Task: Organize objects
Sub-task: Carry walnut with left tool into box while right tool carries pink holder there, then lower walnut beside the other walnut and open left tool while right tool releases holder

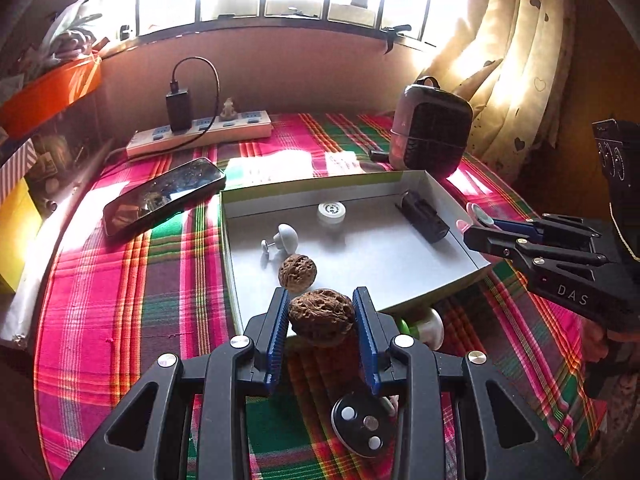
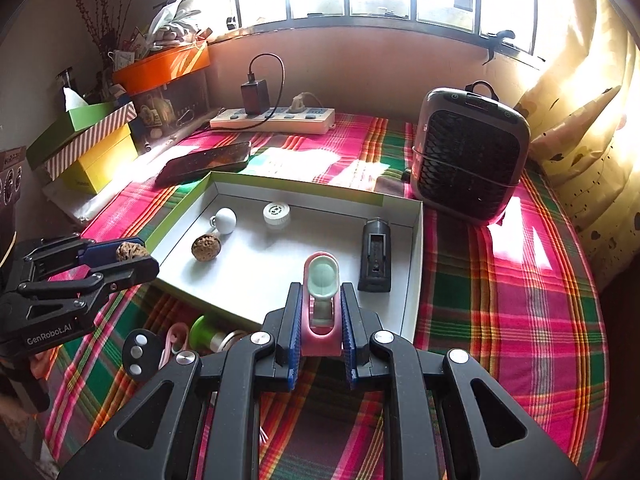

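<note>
While we look through the left wrist view, we see our left gripper (image 1: 322,312) at the bottom middle of the frame, pinching a brown walnut (image 1: 321,314) between its blue pads (image 1: 278,334). The nut hangs over the near edge of a white tray (image 1: 400,264) in the middle. Inside the tray lie a second walnut (image 1: 297,272), a white knob (image 1: 287,235), a round white cap (image 1: 331,212) and a black block (image 1: 424,220). A dark phone (image 1: 164,196) rests to the upper left of the tray, touching its corner. A power strip (image 1: 200,134) sits higher up, and a grey fan (image 1: 432,136) stands at the upper right. Our right gripper (image 1: 480,228) pokes in from the right edge.

In the right wrist view, our right gripper (image 2: 320,320) sits at the bottom middle, pressed tight on a pink clip (image 2: 321,292) with a pale green top. The clip hangs over the near part of the tray (image 2: 416,264). Our left gripper (image 2: 132,254) comes in from the left edge with its walnut (image 2: 129,250), just beside the tray's left edge. On the striped cloth (image 2: 500,320) at the lower left lie a black tag (image 2: 137,354) with white dots and a green-and-silver thing (image 2: 208,334).
</note>
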Motion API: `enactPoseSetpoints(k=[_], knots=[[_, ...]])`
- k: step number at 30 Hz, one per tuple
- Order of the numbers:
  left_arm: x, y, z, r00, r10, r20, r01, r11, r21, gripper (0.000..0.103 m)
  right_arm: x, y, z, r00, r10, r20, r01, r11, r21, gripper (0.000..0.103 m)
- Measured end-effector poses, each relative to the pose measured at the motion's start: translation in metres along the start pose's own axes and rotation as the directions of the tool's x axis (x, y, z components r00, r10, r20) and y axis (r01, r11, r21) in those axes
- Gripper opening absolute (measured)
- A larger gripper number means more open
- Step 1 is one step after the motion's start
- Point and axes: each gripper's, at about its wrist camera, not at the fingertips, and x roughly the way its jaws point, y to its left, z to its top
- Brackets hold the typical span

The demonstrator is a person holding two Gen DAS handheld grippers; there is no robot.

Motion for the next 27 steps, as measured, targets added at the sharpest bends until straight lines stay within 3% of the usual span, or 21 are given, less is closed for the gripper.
enactPoseSetpoints(k=[16, 27], knots=[[0.046, -0.007, 0.017, 0.998, -0.035, -0.055, 0.035, 0.999, 0.002, 0.030, 0.063, -0.007, 0.041, 0.997, 0.023, -0.067, -0.024, 1.000, -0.006, 0.018], [0.061, -0.010, 0.024, 0.997, -0.036, -0.067, 0.037, 0.999, 0.012, 0.030, 0.086, -0.008, 0.048, 0.995, 0.029, -0.096, -0.030, 1.000, -0.009, 0.018]])
